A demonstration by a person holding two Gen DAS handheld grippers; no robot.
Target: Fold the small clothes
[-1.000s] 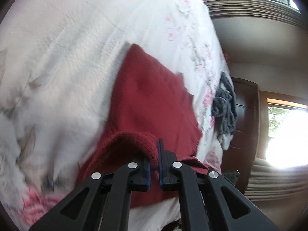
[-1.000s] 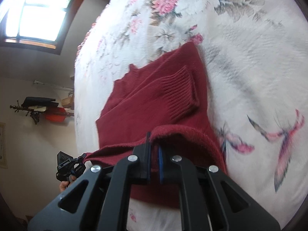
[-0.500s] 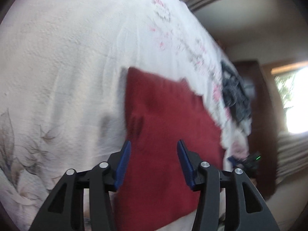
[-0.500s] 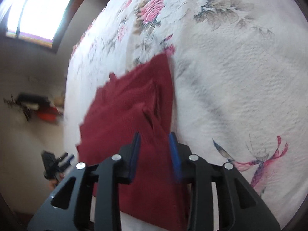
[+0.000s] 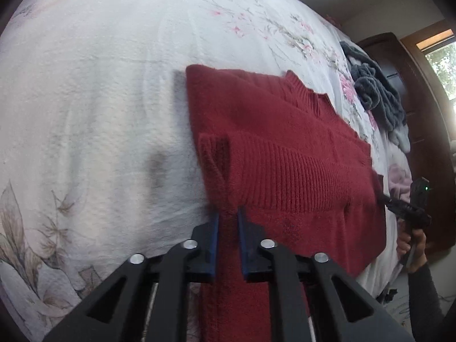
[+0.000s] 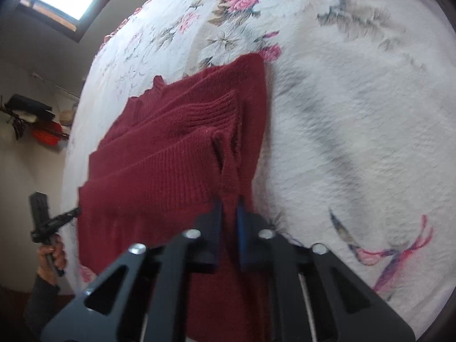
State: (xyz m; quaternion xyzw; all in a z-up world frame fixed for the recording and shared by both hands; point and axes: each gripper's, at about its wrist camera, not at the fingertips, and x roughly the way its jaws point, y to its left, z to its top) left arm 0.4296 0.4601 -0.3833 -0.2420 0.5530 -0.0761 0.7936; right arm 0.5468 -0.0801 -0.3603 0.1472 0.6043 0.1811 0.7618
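A dark red knit sweater [image 5: 285, 148] lies partly folded on the floral bedspread [image 5: 99, 85], its ribbed part doubled over the body. My left gripper [image 5: 228, 216] is shut on a pinched ridge of knit at the sweater's left edge. In the right wrist view the same sweater [image 6: 176, 148] fills the centre, and my right gripper [image 6: 229, 202] is shut on a raised pleat at its right edge. Each view shows the other gripper at the opposite side of the sweater, held by a hand [image 5: 410, 242] [image 6: 52, 253].
A heap of grey clothes [image 5: 376, 97] lies at the bed's far right, with a pale pink garment [image 5: 399, 176] nearer. Dark wooden furniture [image 5: 421, 114] stands beyond the bed. The bedspread [image 6: 356, 114] stretches right of the sweater. A red object [image 6: 45, 135] hangs on the wall.
One second ago both grippers held the lifted hem. Half a second ago both were open above the sweater. Now both are shut on its side edges, lower and closer.
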